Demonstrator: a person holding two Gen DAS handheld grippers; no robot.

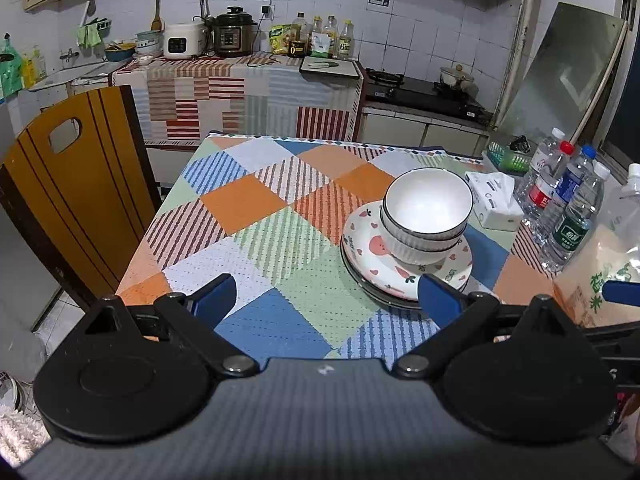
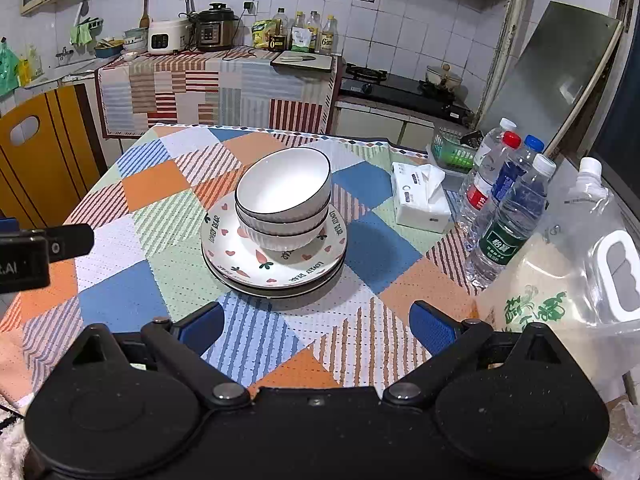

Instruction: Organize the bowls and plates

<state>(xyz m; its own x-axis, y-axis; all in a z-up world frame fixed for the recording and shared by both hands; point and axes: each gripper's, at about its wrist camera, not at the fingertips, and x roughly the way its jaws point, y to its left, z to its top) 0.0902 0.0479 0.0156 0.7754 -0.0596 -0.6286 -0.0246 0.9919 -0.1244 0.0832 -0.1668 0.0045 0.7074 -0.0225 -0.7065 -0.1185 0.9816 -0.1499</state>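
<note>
On the patchwork tablecloth (image 2: 120,300) the dishes stand in one pile: two white ribbed bowls (image 2: 283,196) nested one inside the other, sitting on a stack of plates (image 2: 240,264) whose top plate bears hearts, carrots and the words "LOVELY BEAR"; at least one darker-rimmed plate lies under it, though how many are in the stack is hard to tell from the edges alone; the left gripper (image 1: 326,300) hangs above the near side of the table with its blue-padded fingers spread wide and nothing between them, its right finger overlapping the near rim of the plates in the left wrist view; the right gripper (image 2: 316,326) is likewise released and empty, held just short of the pile, apart from it; a tissue pack (image 2: 420,200) lies to the right of the dishes, and beyond it a cluster of water bottles (image 2: 504,208) stands near the table's right edge, beside a clear plastic bag (image 2: 560,300) with green print; a wooden chair (image 1: 76,184) stands at the table's left side.
</note>
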